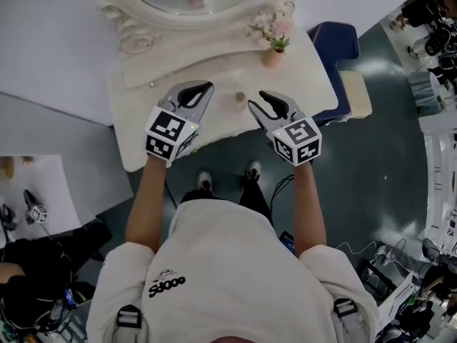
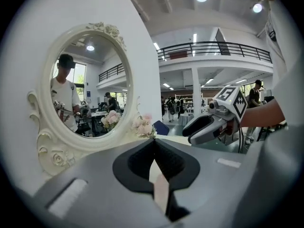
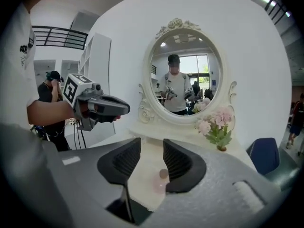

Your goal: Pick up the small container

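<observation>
The small container [image 1: 240,99], a pale pink bottle with a brownish cap, stands on the white vanity table [image 1: 214,131] near its front edge. My right gripper [image 1: 255,101] is open just to the right of it. In the right gripper view the container [image 3: 160,180] shows low in the gap, close to the right-hand jaw, and the pads do not press on it. My left gripper [image 1: 206,89] hovers to the left of the container with its jaws together and nothing in them. The tips of the left gripper [image 2: 153,141] meet in its own view.
An oval mirror in an ornate white frame [image 1: 143,20] stands at the back of the table. A small pot of pink flowers [image 1: 273,47] sits at the back right. A blue chair [image 1: 335,45] is beyond the table's right end. People stand in the hall behind.
</observation>
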A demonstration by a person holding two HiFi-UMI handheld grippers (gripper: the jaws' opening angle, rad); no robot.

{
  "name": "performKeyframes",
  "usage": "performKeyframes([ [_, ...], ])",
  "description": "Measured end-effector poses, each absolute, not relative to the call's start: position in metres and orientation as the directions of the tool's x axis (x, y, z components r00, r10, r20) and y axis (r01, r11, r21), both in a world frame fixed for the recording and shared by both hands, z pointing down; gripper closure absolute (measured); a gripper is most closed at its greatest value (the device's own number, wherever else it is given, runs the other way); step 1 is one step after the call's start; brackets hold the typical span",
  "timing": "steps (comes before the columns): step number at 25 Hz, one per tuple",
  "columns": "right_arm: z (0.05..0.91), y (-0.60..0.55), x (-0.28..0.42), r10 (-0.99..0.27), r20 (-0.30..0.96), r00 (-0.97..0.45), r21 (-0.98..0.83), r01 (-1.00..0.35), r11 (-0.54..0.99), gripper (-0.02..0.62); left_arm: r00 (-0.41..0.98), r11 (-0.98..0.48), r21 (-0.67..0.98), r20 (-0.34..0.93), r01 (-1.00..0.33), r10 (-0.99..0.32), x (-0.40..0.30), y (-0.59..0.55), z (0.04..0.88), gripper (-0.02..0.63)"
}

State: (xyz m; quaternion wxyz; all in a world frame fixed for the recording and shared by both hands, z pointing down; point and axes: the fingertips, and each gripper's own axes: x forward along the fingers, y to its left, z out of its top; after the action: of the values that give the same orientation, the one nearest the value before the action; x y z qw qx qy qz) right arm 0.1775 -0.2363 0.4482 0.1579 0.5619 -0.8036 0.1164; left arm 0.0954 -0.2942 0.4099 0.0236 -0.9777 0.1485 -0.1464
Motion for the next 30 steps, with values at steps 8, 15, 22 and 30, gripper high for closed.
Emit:
performKeyframes([
  [8, 0.518, -0.271, 0.181, -0.758, 0.443, -0.478, -0.088, -0.865, 0.494, 0.409, 0.832, -0.876, 0.038, 0.334, -0.481, -0.443, 0.090, -0.319, 0.446, 0.586],
  [15, 0.579, -0.290, 0.181, -0.682, 0.497, -0.536, -0.081, -0.811, 0.579, 0.391, 0.737, -0.788, 0.087, 0.428, -0.610, -0.523, 0.075, -0.316, 0.492, 0.586],
  [22, 0.619, -0.306, 0.171, -0.678, 0.515, -0.525, 0.009, -0.787, 0.616, 0.396, 0.688, -0.743, 0.110, 0.485, -0.660, -0.540, 0.063, -0.303, 0.524, 0.586],
  [30, 0.634, -0.321, 0.161, -0.732, 0.467, -0.496, 0.056, -0.810, 0.584, 0.442, 0.666, -0.711, 0.134, 0.503, -0.690, -0.552, 0.043, -0.298, 0.541, 0.586],
])
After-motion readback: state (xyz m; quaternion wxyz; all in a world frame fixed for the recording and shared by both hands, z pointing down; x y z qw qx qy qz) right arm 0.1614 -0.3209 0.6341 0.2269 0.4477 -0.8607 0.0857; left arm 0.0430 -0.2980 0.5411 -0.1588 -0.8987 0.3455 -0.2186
